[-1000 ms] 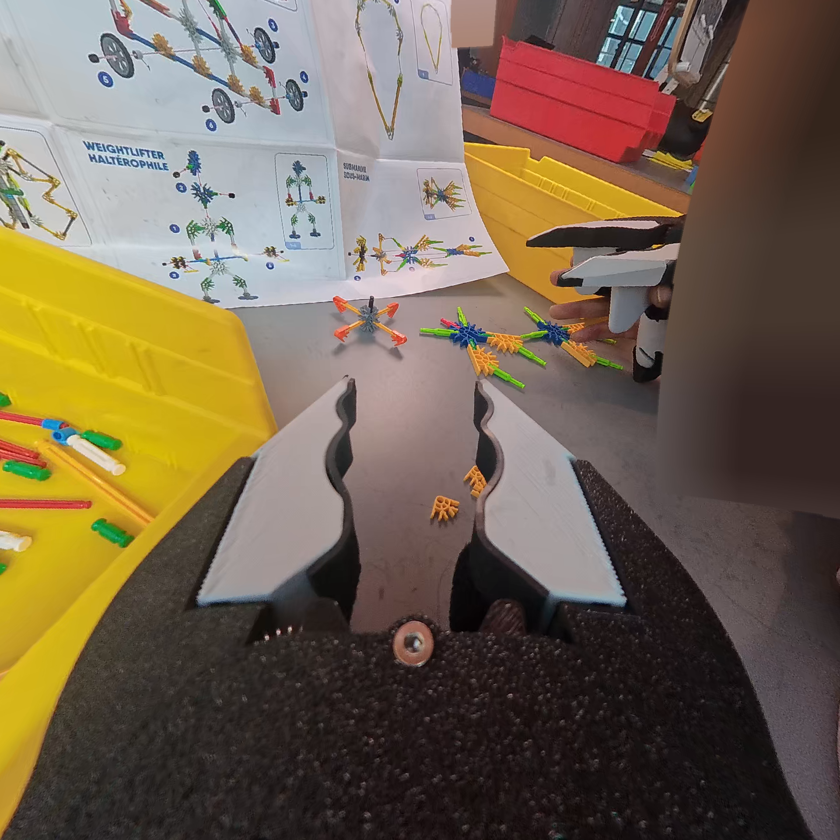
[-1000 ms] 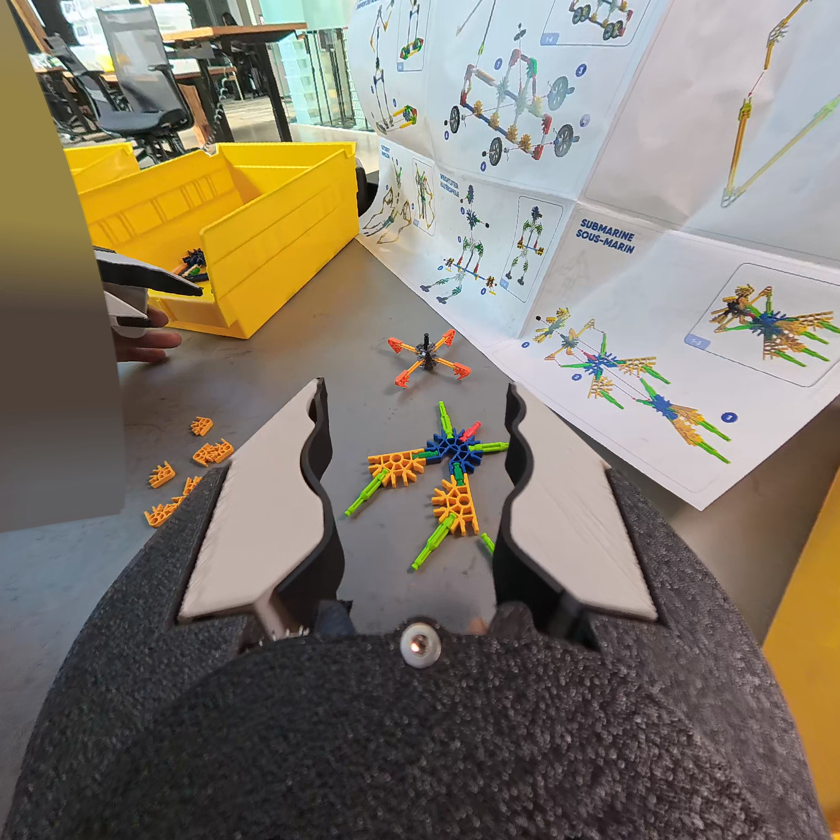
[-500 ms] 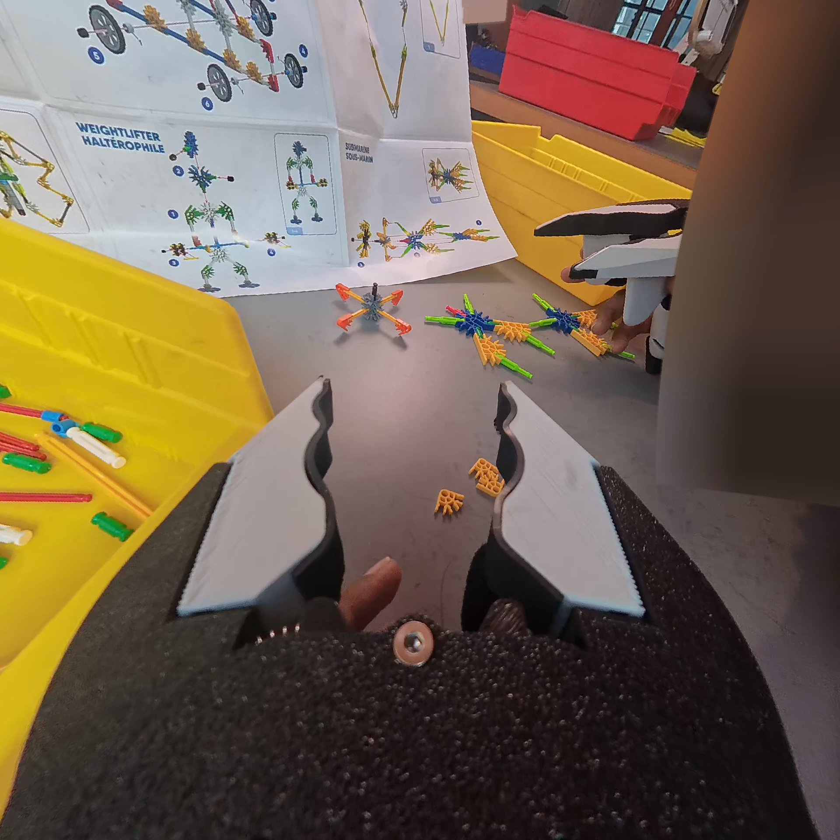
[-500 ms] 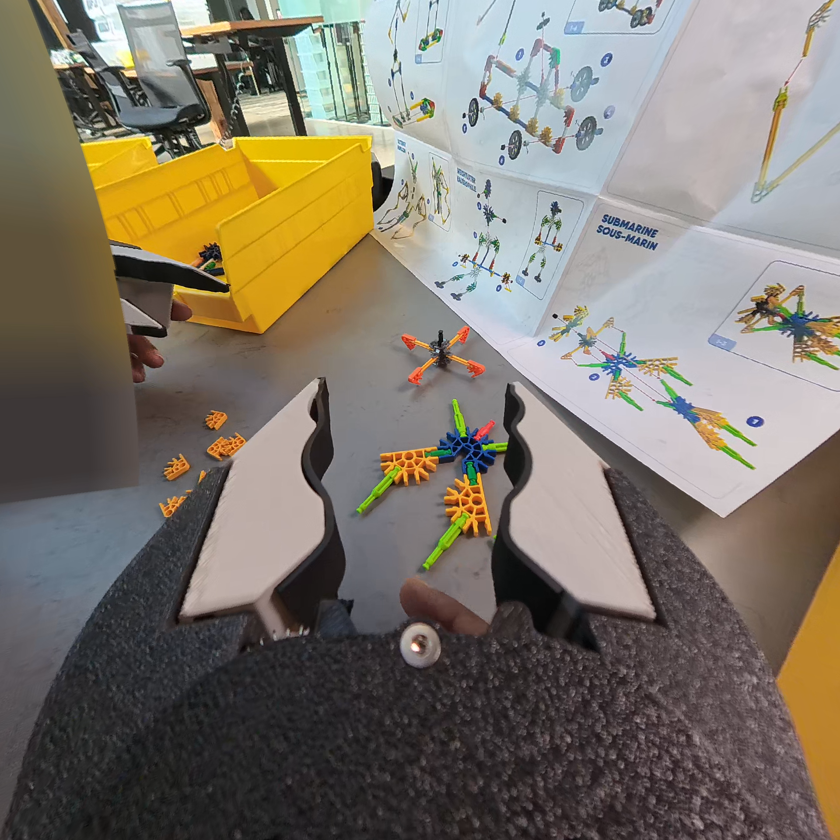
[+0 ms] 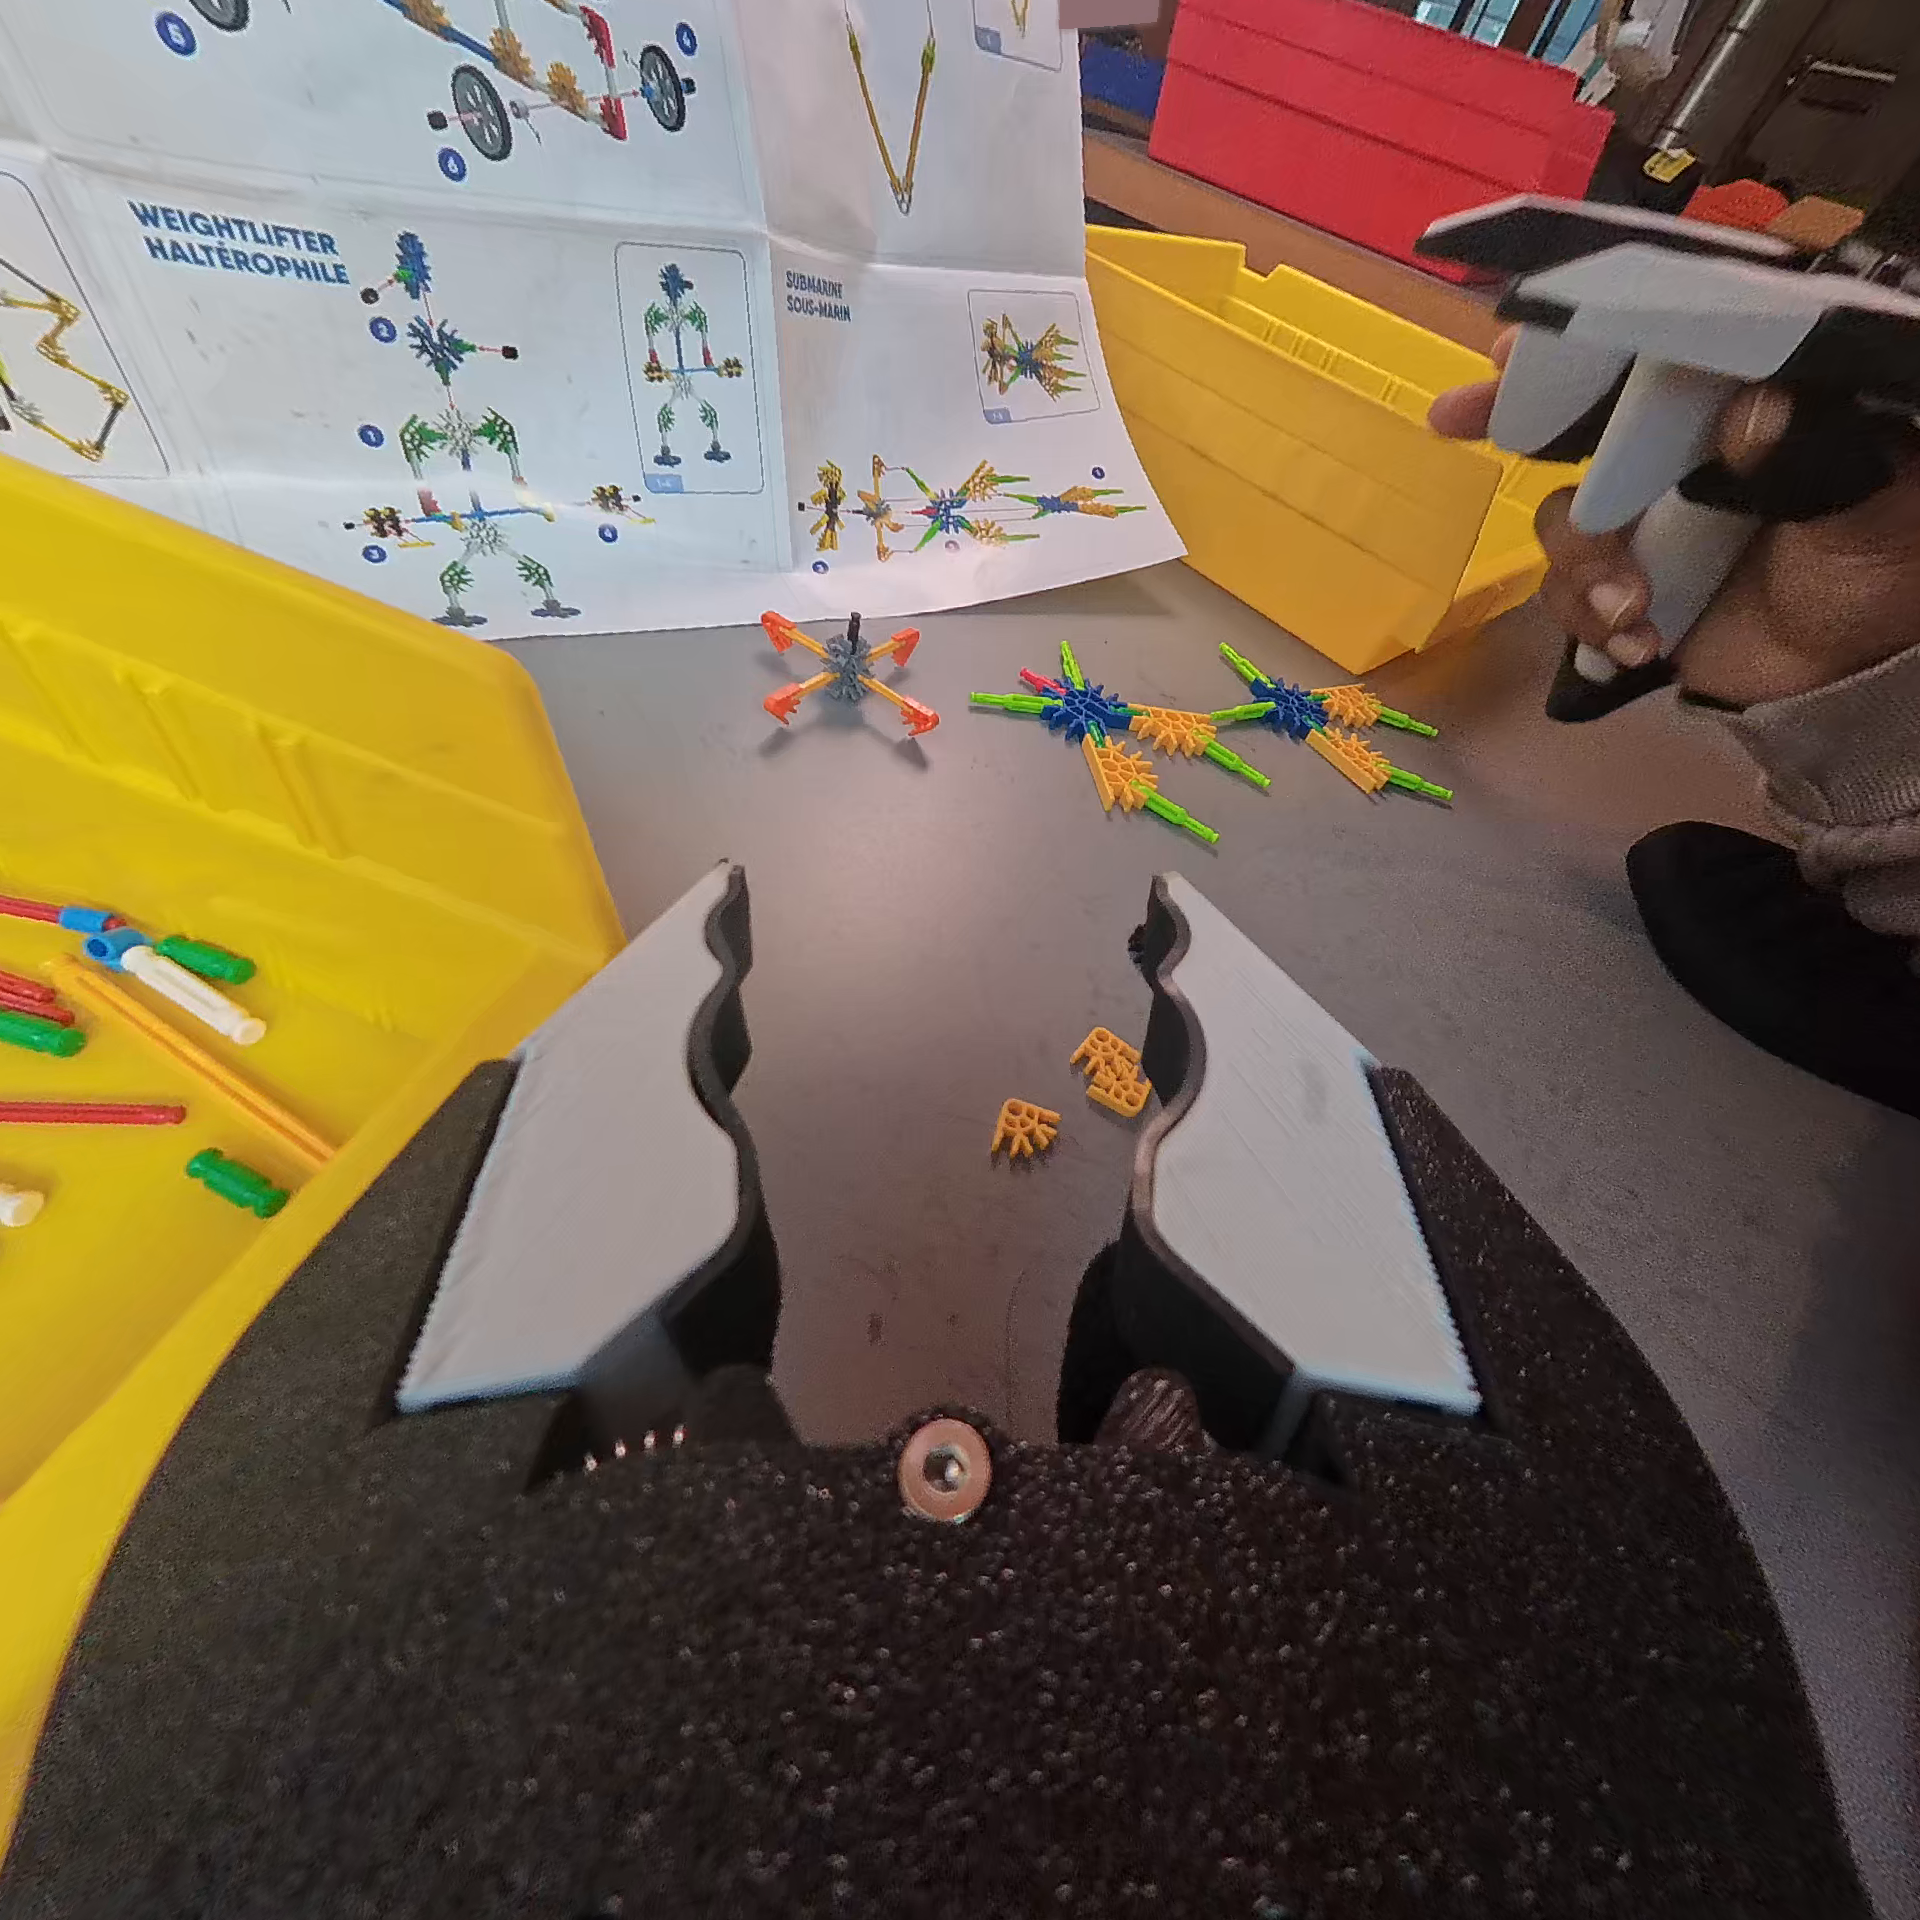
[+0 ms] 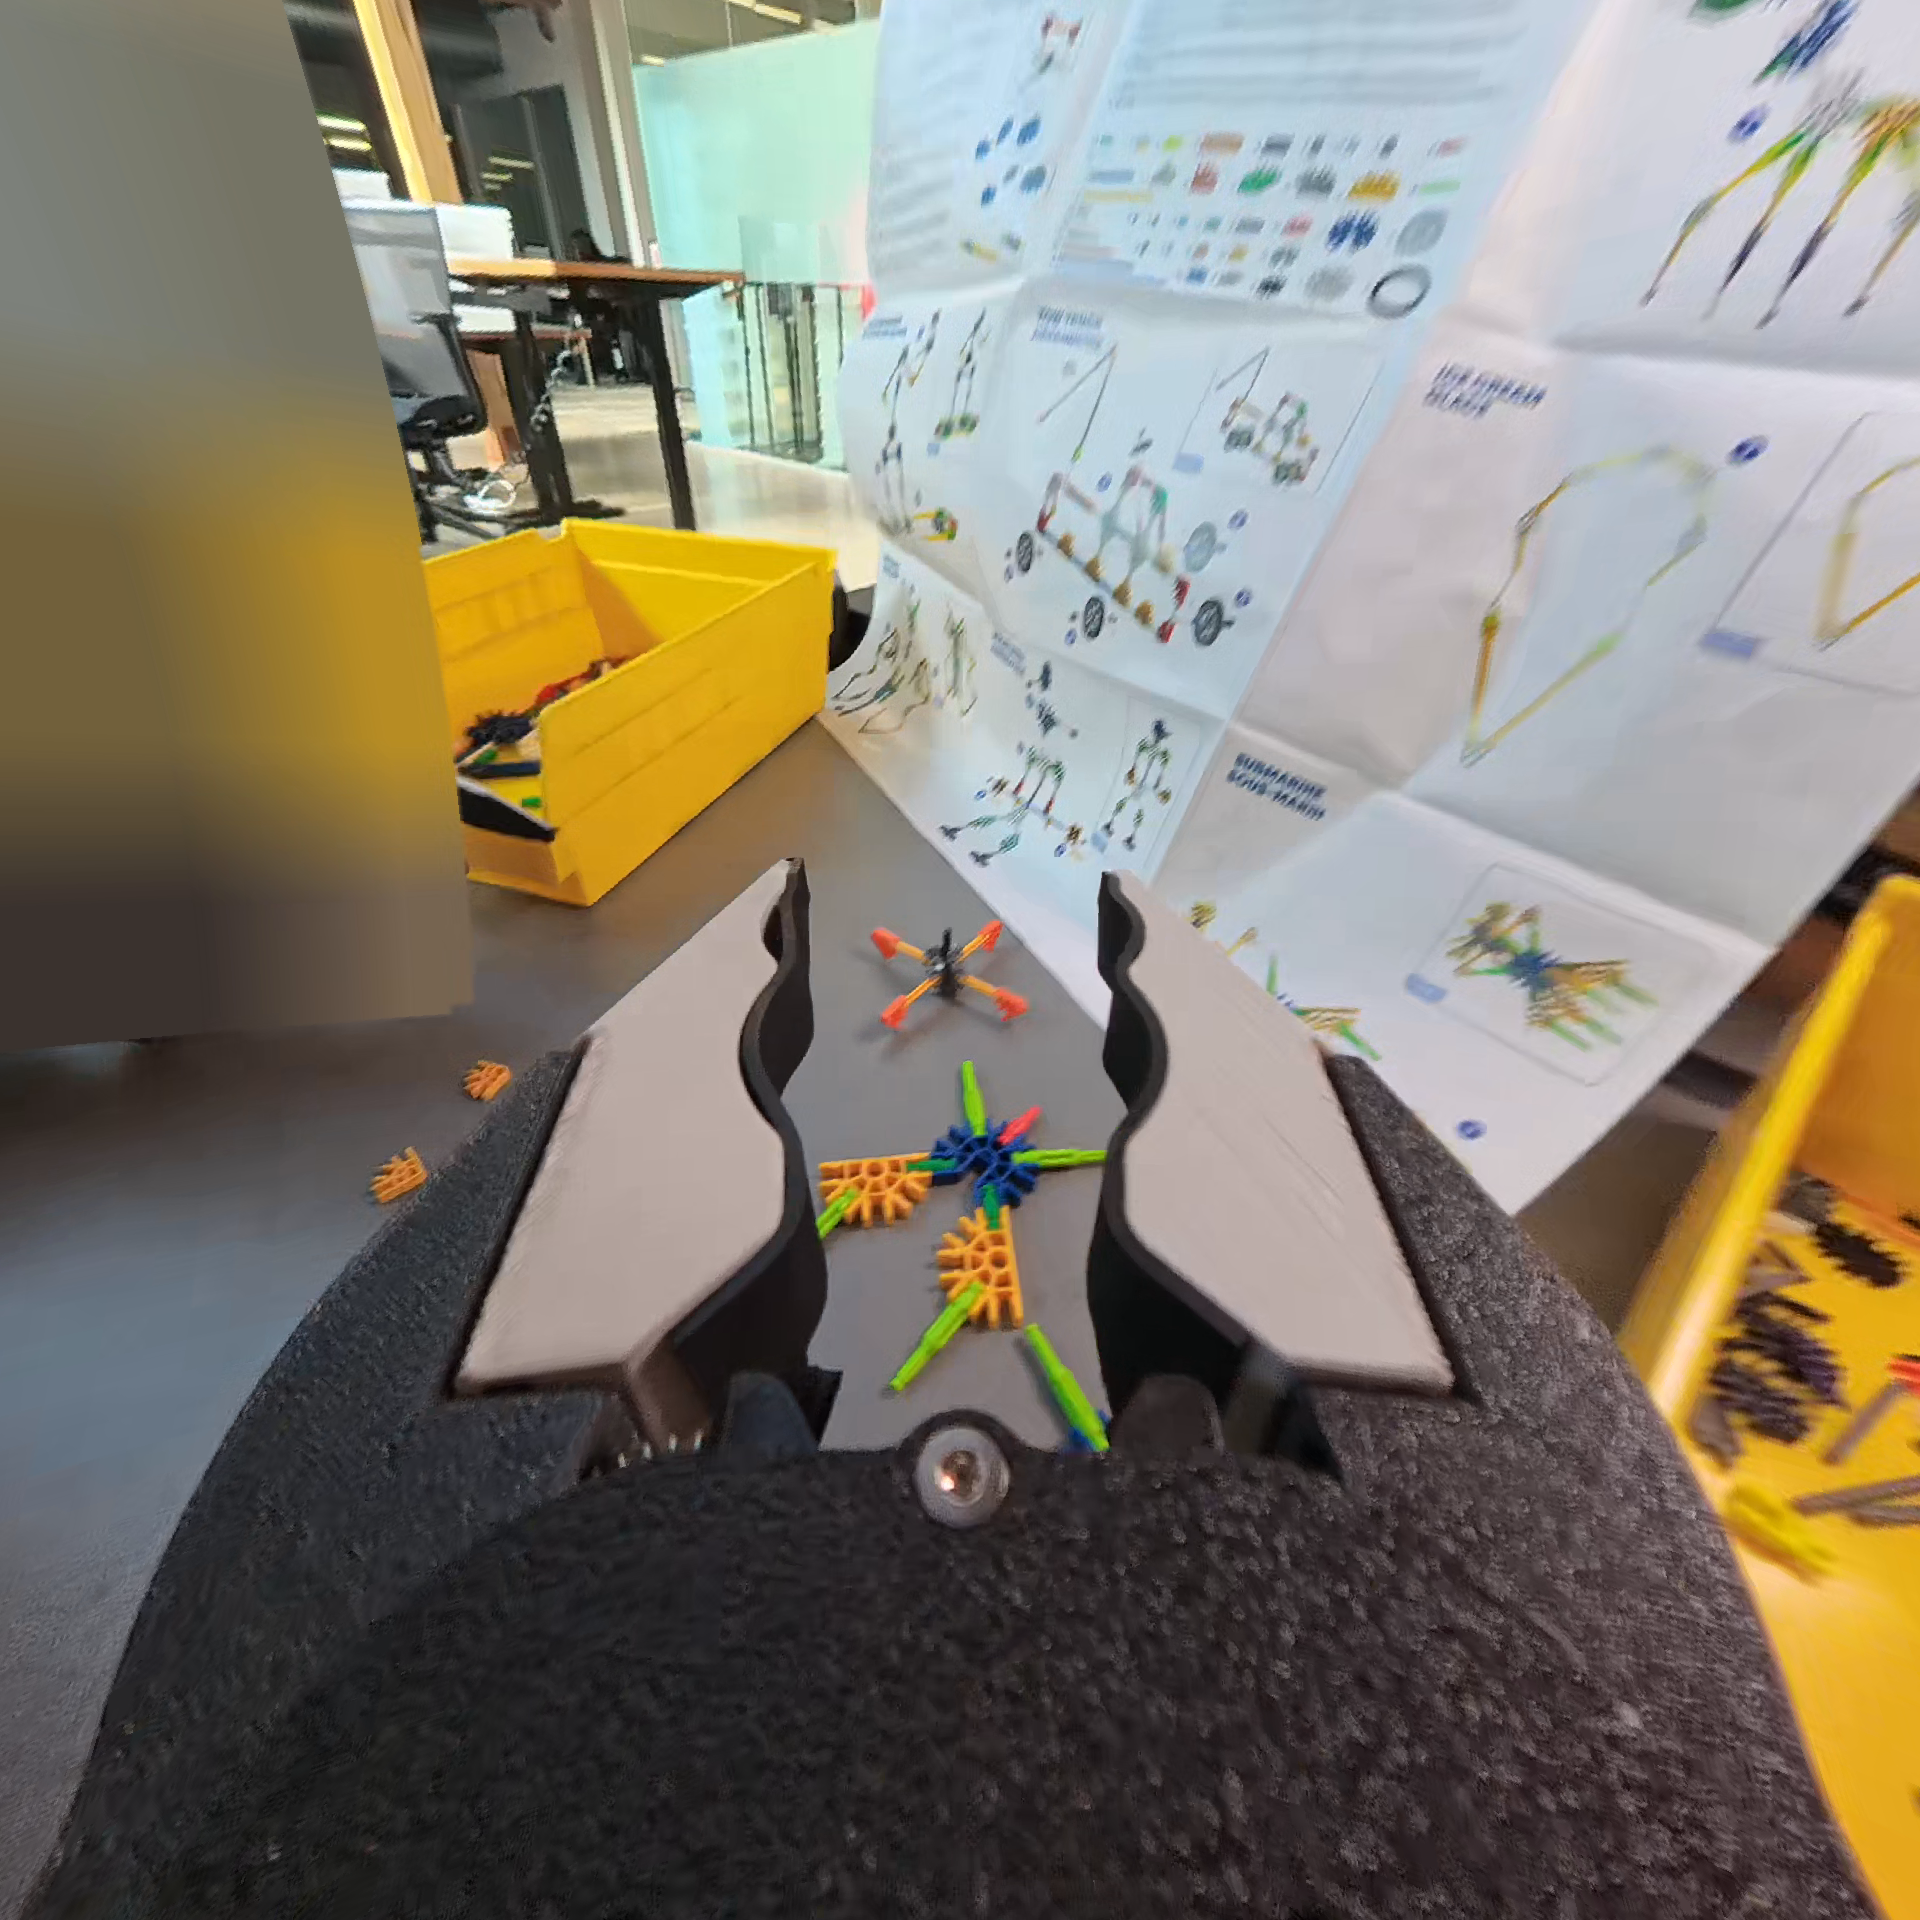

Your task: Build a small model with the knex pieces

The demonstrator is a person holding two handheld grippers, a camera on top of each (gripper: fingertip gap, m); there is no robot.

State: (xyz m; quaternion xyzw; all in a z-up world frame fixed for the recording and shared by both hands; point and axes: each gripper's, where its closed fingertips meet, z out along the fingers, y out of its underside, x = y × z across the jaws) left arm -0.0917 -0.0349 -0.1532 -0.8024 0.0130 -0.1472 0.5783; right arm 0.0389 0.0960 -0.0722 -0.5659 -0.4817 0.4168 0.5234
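Note:
My left gripper [image 5: 940,904] is open and empty, low over the grey table [image 5: 935,1226]. Loose orange connector pieces [image 5: 1110,1070] lie by its right finger. Ahead lie a small grey-and-orange spinner [image 5: 850,675] and two blue, orange and green star assemblies [image 5: 1117,727]. My right gripper [image 6: 948,904] is open and empty, held above one star assembly [image 6: 971,1174], with the spinner [image 6: 945,966] beyond. The right gripper also shows at the right of the left wrist view [image 5: 1652,322], raised, in a person's hand.
A large instruction sheet [image 5: 582,312] stands behind the pieces. A yellow bin [image 5: 260,831] with rods sits left of my left gripper. Another yellow bin [image 5: 1309,447] stands at the back right, red bins [image 5: 1351,114] behind. In the right wrist view a yellow bin [image 6: 1787,1247] with parts is at right.
Both grippers have risen and tilted; the right one lifted well above the star assembly. My left jaws opened wider. The fingertips seen between the jaws half a second ago are gone.

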